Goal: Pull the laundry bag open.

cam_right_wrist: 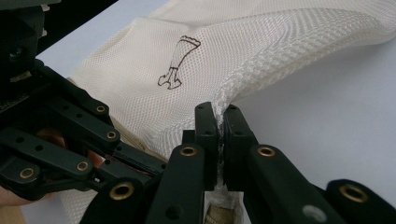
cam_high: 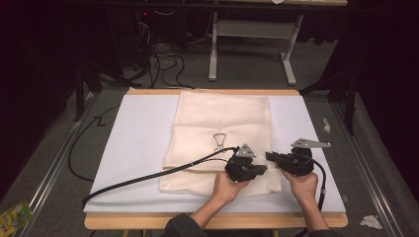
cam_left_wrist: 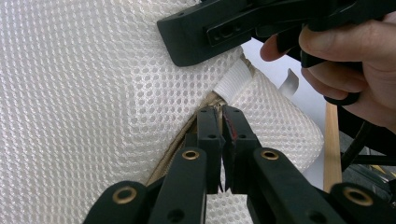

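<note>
A cream mesh bag [cam_high: 222,138] lies flat on the white table [cam_high: 138,143], a cable [cam_high: 148,175] trailing across its left edge. The left gripper [cam_left_wrist: 219,112] is pinched on what seems the bag's zipper end. Just beside it, the right gripper [cam_right_wrist: 218,114] is pinched on the bag's rim.

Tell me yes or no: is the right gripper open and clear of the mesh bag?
No: the right gripper has its jaws closed on the corded edge of the mesh bag.
</note>
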Tool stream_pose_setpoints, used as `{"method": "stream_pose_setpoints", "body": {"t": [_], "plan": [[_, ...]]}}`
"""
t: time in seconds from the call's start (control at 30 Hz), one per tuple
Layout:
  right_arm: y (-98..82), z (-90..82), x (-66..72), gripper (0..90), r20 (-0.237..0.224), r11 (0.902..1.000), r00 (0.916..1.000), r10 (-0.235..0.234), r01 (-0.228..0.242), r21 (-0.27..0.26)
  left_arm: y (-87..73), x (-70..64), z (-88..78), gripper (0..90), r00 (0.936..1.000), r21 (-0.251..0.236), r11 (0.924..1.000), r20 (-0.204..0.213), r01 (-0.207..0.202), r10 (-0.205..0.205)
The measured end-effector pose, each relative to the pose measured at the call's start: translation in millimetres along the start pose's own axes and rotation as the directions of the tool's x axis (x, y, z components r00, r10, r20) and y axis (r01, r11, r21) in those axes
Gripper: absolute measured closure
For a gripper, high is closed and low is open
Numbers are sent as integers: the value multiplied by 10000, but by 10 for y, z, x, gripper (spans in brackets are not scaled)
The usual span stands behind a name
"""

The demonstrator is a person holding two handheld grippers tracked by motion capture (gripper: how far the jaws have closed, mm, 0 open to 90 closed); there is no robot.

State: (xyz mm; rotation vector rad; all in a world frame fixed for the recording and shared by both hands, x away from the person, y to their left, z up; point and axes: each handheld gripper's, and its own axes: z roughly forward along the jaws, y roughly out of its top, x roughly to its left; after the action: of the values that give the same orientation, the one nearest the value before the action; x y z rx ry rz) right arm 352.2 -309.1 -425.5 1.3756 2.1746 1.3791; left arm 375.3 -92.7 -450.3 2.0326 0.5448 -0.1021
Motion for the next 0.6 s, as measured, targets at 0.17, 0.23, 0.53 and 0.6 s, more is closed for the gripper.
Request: {"method": "stream_pose_setpoints", "body": {"t": [0.17,0.23,0.53,0.6], "plan": [[-5,-8,4,881,9,10000,10000,-76,76,2,18,-1,-30,870,9999,55,10000,-92,-83,83],[-2,-7,-3,881,1,10000,10000,-88,88,-2,19,-2,-29,870,9999,62,10000,-90,-48,49],[-21,-15,-14,883,11,10000,10000,-91,91,-39,-14,5,-46,871,9996,174,9998,-266,-102,107],[-24,-15,-19,883,-10,10000,10000,-28,28,-21,-17,6,-44,871,9996,189,9998,-264,-106,111]]}}
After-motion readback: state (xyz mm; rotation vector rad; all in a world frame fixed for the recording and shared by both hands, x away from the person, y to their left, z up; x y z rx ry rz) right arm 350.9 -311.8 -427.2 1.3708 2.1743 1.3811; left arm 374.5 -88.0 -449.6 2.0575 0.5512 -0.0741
